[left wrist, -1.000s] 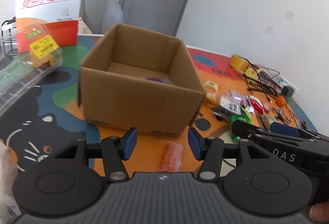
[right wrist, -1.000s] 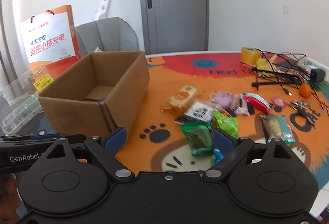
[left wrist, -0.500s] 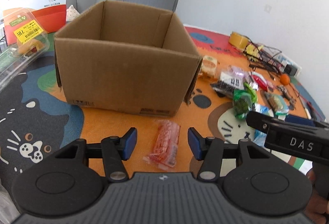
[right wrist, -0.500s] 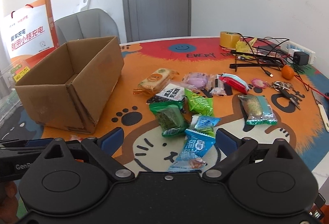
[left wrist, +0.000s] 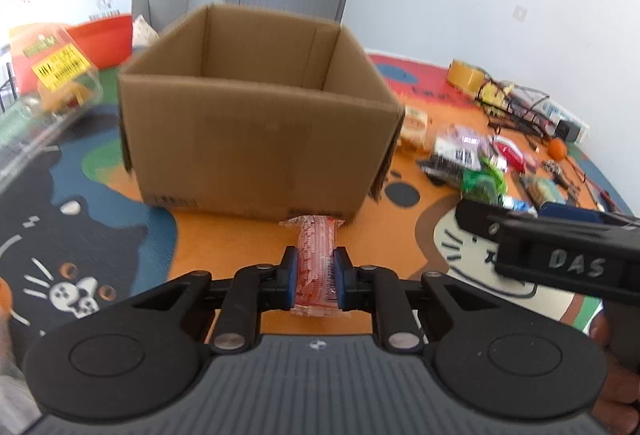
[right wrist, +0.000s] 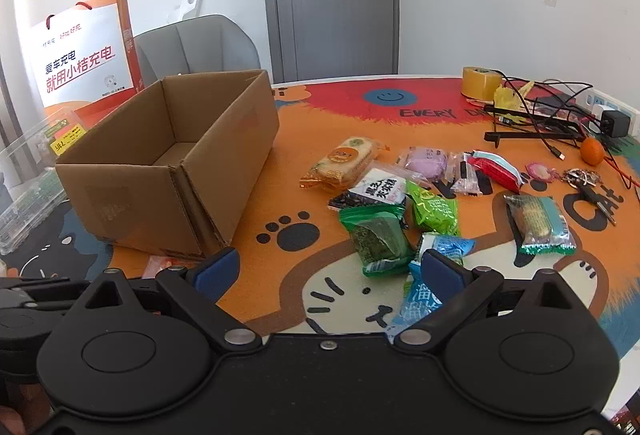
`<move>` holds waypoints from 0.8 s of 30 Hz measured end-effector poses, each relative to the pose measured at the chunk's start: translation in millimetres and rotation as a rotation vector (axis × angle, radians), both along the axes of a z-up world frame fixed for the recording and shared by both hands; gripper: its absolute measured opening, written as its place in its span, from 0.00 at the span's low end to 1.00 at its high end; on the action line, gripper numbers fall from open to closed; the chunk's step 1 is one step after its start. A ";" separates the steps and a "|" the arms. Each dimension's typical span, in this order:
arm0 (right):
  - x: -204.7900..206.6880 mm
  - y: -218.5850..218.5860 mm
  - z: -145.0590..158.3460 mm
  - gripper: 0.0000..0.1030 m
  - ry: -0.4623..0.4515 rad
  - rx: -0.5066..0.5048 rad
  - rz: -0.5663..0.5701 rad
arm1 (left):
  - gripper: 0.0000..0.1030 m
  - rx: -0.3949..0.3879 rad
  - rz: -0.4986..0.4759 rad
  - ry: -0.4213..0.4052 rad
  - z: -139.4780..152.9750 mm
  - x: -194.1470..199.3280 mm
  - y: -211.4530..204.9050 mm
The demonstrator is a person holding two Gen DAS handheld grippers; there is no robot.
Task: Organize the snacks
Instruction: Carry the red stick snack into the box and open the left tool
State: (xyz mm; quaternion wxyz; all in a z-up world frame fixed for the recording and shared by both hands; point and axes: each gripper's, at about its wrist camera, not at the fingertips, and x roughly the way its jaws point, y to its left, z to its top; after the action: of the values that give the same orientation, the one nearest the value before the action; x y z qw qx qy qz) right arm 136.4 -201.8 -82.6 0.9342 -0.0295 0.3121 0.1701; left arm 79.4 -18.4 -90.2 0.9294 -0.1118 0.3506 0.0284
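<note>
My left gripper (left wrist: 314, 279) is shut on a red snack packet (left wrist: 316, 259) that lies on the mat just in front of the open cardboard box (left wrist: 256, 123). My right gripper (right wrist: 328, 271) is open and empty, low over the mat right of the box (right wrist: 172, 171). A dark green packet (right wrist: 376, 235) and a blue packet (right wrist: 430, 283) lie close to its right finger. More snack packets (right wrist: 384, 187) are spread further back. The right gripper's body (left wrist: 560, 251) shows at the right of the left wrist view.
A clear plastic container (left wrist: 44, 103) lies left of the box. An orange and white paper bag (right wrist: 86, 55) and a grey chair (right wrist: 200, 47) stand behind it. A tape roll (right wrist: 482, 83), cables (right wrist: 540, 115), an orange (right wrist: 594, 151) and keys (right wrist: 588, 183) are at the far right.
My left gripper moved forward over the red packet and closed on it. My right gripper shifted closer to the green and blue packets and stayed open.
</note>
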 end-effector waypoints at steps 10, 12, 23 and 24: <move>0.0 21.6 17.0 0.95 -0.043 0.020 0.054 | 0.16 0.012 0.048 -0.089 37.3 -20.7 15.6; -0.6 25.8 23.3 0.96 -0.061 0.027 0.065 | 0.16 0.016 0.058 -0.110 44.9 -22.8 17.4; -0.5 45.6 52.4 0.98 -0.146 0.057 0.109 | 0.16 0.042 0.107 -0.197 78.3 -32.5 33.7; 0.1 47.1 54.4 0.98 -0.152 0.061 0.111 | 0.16 0.044 0.112 -0.201 80.3 -32.0 35.5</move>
State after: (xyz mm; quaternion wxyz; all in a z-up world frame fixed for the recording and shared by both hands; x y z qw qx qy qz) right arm 136.6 -154.8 -28.2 0.9448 -0.0314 0.2329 0.2285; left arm 47.4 17.2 -9.9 0.9591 -0.1128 0.2480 0.0765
